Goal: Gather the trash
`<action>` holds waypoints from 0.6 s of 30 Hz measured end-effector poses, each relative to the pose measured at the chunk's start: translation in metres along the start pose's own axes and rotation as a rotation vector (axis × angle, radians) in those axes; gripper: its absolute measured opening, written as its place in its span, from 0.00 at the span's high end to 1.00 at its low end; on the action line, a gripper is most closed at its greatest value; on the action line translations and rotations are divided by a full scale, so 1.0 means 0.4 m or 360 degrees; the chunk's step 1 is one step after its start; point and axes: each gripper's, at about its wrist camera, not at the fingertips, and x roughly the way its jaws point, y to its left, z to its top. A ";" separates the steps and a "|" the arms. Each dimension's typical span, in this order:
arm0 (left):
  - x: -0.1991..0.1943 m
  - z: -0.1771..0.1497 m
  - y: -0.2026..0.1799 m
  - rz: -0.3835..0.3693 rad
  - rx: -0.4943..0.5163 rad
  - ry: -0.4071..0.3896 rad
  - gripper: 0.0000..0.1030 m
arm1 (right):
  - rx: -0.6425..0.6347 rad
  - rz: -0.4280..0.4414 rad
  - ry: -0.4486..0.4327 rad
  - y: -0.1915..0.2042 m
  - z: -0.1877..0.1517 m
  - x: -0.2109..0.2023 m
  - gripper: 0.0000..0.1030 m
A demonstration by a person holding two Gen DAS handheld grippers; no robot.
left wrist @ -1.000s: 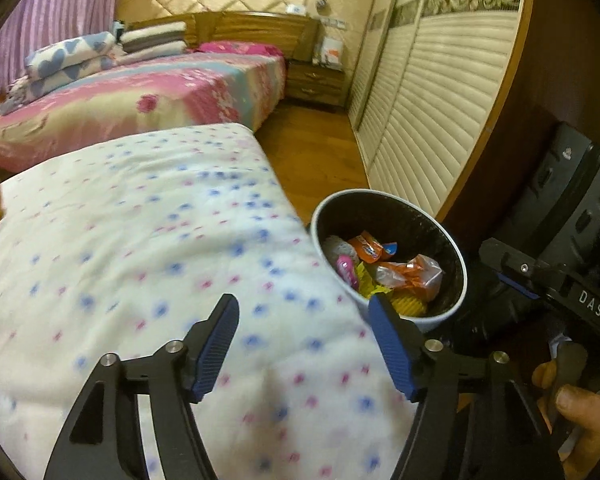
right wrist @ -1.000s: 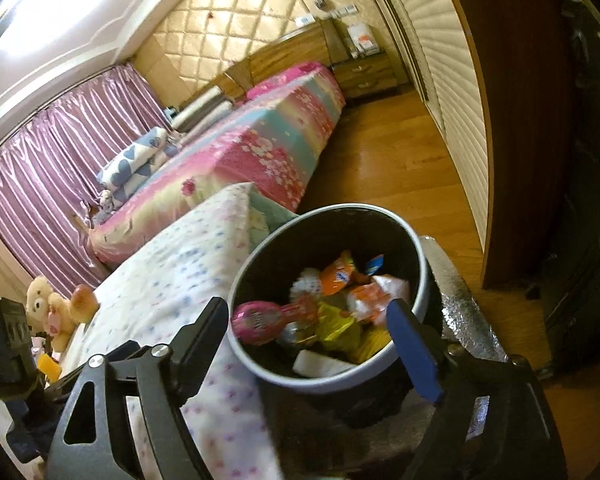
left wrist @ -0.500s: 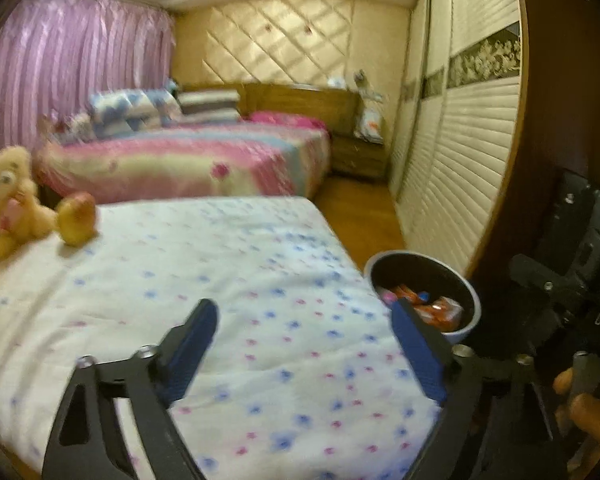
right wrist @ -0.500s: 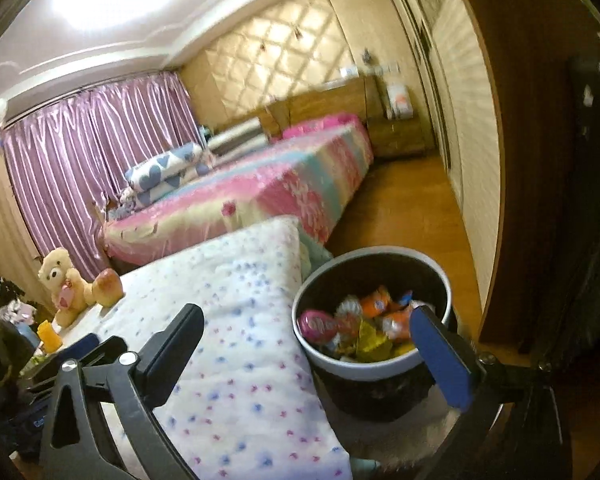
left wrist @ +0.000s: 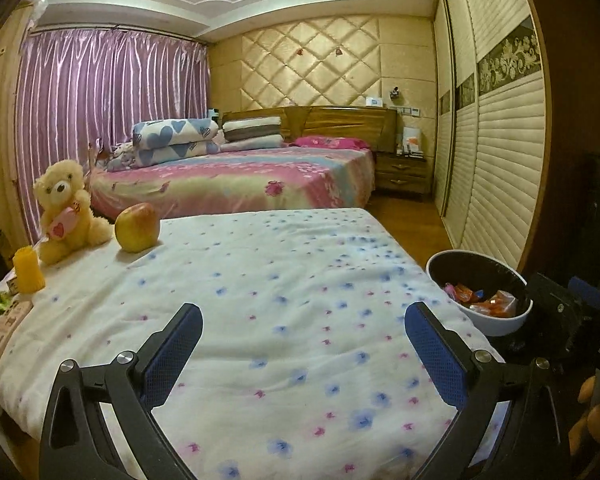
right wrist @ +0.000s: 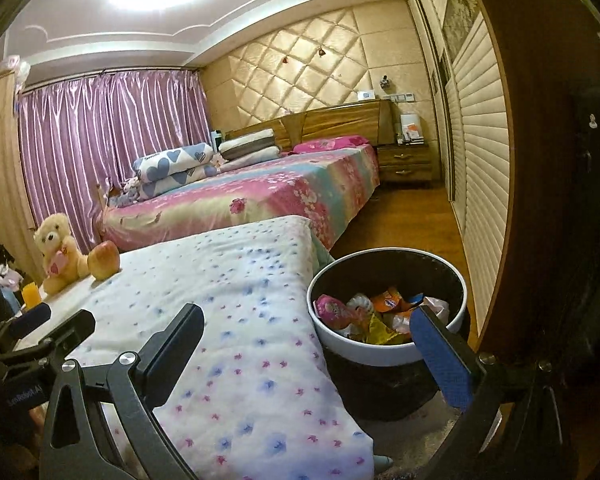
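A round bin with a white rim (right wrist: 384, 356) stands on the floor at the right edge of the cloth-covered table; it also shows in the left wrist view (left wrist: 500, 326). It holds several crumpled wrappers (right wrist: 374, 316), orange, pink and yellow. My left gripper (left wrist: 302, 354) is open and empty above the spotted white cloth (left wrist: 268, 288). My right gripper (right wrist: 310, 354) is open and empty, its right finger over the bin's near rim. The left gripper also shows at the left edge of the right wrist view (right wrist: 40, 332).
At the table's far left stand a teddy bear (left wrist: 62, 210), an apple (left wrist: 137, 227), an orange bottle (left wrist: 28, 270) and flat packets (left wrist: 0, 326). A pink bed (left wrist: 236, 184) lies behind. Wardrobe doors (left wrist: 500, 184) line the right side.
Both grippers have pulled back and tilted up from the bin. The bin now looks smaller and lower in both views, and the table's far left has come into sight.
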 end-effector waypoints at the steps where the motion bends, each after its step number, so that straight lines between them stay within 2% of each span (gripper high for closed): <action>1: -0.002 0.004 0.003 0.0004 -0.0003 -0.0004 0.01 | -0.0004 0.0002 -0.0003 0.003 0.001 -0.001 0.00; 7: -0.009 0.002 0.016 0.0020 0.0002 -0.0051 0.01 | -0.0016 -0.0002 -0.0019 0.017 -0.002 -0.007 0.00; 18: -0.005 -0.004 0.034 0.0012 -0.0009 -0.0058 0.01 | -0.0034 -0.0006 -0.0008 0.027 -0.009 -0.001 0.00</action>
